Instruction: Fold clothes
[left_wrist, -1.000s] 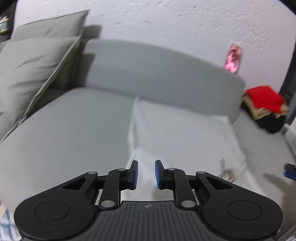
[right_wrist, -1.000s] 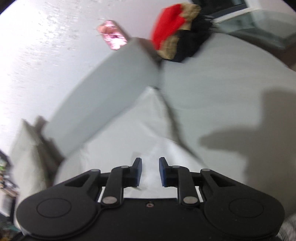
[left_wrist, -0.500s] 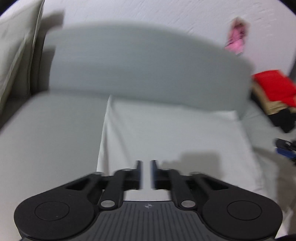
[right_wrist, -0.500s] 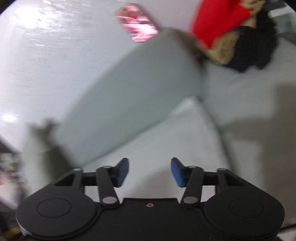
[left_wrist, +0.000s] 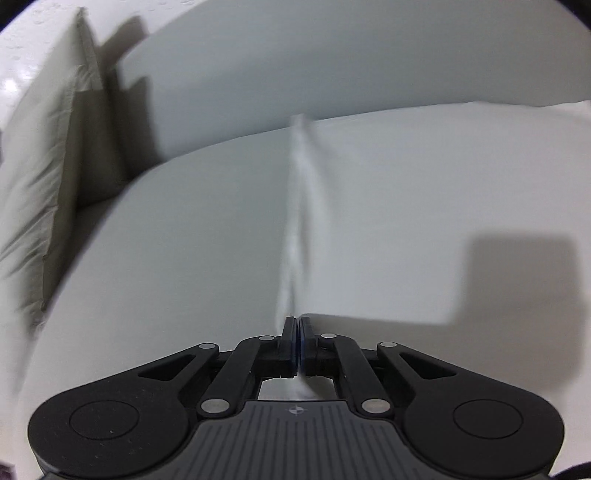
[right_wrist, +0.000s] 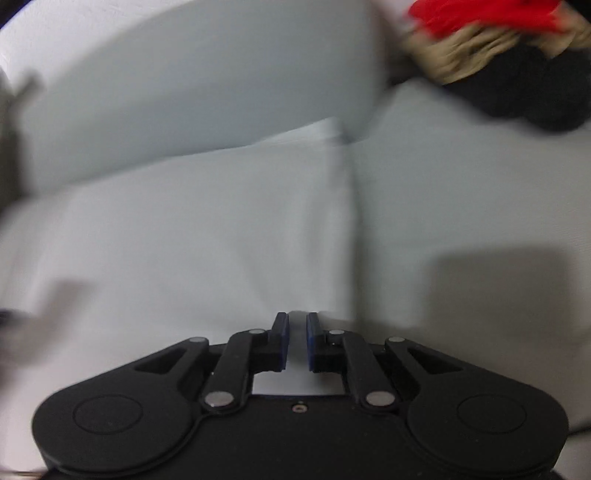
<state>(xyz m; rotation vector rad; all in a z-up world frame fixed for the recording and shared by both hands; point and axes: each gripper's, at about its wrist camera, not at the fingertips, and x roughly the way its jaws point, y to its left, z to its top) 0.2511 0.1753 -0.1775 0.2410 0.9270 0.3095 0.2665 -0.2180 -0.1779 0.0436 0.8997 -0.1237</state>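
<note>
Left wrist: white garment (left_wrist: 406, 221) on grey sofa (left_wrist: 166, 258), edge inside closed left gripper (left_wrist: 297, 326)

no readable text, labels, brands or numbers in either view, only a small cross-in-circle mark moulded on the ribbed grey body of the left gripper (left_wrist: 297, 329), too small to read as a logo

Left hand-held gripper (left_wrist: 297, 325) pinched shut; right hand-held gripper (right_wrist: 294, 321) closing, narrow gap.
</note>
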